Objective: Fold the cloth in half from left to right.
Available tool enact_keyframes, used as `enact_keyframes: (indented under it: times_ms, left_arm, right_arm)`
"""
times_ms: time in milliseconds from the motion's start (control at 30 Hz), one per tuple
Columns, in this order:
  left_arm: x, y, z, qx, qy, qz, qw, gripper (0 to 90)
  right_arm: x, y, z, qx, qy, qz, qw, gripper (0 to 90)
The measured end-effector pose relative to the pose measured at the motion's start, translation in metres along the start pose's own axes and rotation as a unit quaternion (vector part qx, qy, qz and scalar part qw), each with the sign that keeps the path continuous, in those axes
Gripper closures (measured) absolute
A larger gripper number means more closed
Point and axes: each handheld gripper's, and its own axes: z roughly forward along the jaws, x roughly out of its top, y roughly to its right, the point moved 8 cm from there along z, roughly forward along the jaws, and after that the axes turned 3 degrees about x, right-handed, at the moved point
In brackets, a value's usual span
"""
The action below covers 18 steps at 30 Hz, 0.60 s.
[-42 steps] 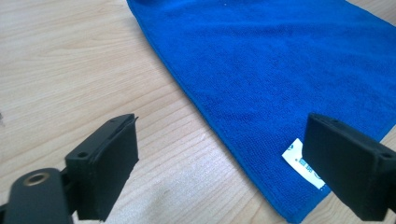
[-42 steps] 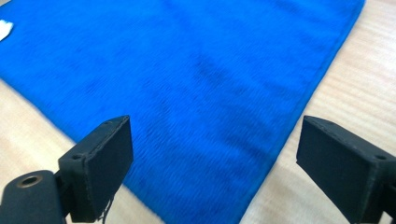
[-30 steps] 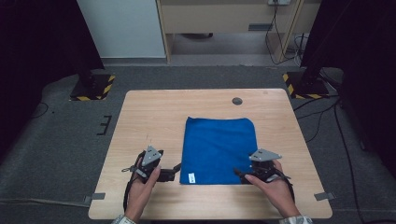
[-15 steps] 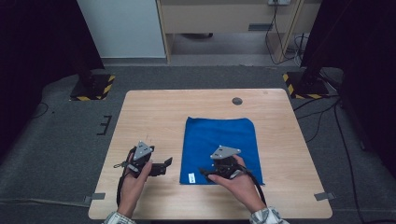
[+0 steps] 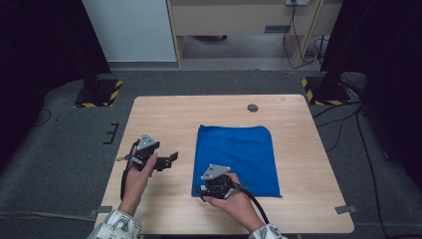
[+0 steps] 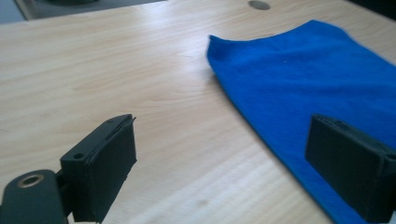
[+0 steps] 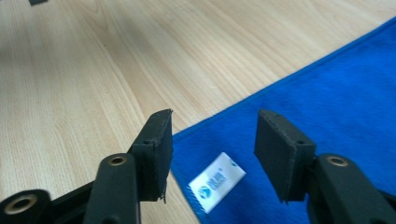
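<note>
Blue towel (image 7: 327,116) lies flat on the wooden table (image 5: 164,114); its near-left corner, by the white label (image 7: 217,182), sits ungripped between the closing right gripper (image 7: 212,154). Only the label may be pinched. Farther off, the left gripper (image 6: 224,163) is held open.

Unreadable blue print on cloth's white tag (image 7: 217,182)

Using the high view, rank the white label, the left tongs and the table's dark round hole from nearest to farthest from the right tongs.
1. White label: right at the right tongs, on the blue cloth's near corner.
2. Left tongs: off to their left, over bare table.
3. Dark round hole: near the table's far edge, beyond the cloth.
</note>
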Motion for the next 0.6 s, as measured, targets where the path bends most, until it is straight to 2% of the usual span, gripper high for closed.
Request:
enact_keyframes:
  times_ms: [100,200,267,400,533,600]
  left_arm:
    - [0.007,-0.004,0.002,0.008,-0.008,0.01,0.9999,8.2]
    - [0.01,-0.006,0.006,0.004,-0.015,0.005,0.9999,8.3]
    - [0.013,-0.005,0.009,0.003,-0.018,0.003,0.9998,8.3]
    - [0.02,-0.001,0.022,0.003,-0.027,0.015,0.9995,8.3]
    - [0.026,0.003,0.039,0.002,-0.041,0.019,0.999,9.4]
    - [0.031,0.005,0.048,-0.003,-0.04,0.021,0.999,10.2]
  right_arm:
    - [0.0,-0.005,0.004,-0.001,-0.004,-0.004,1.0,54.5]
    - [-0.001,-0.01,0.008,-0.001,-0.006,-0.013,0.9999,64.1]
    - [-0.002,-0.013,0.01,0.0,-0.007,-0.017,0.9998,65.3]
    - [-0.003,-0.017,0.017,-0.002,-0.011,-0.015,0.9998,58.7]
    - [-0.008,-0.018,0.028,-0.01,-0.023,-0.01,0.9996,46.0]
    - [-0.012,-0.019,0.036,-0.014,-0.03,-0.008,0.9994,40.1]
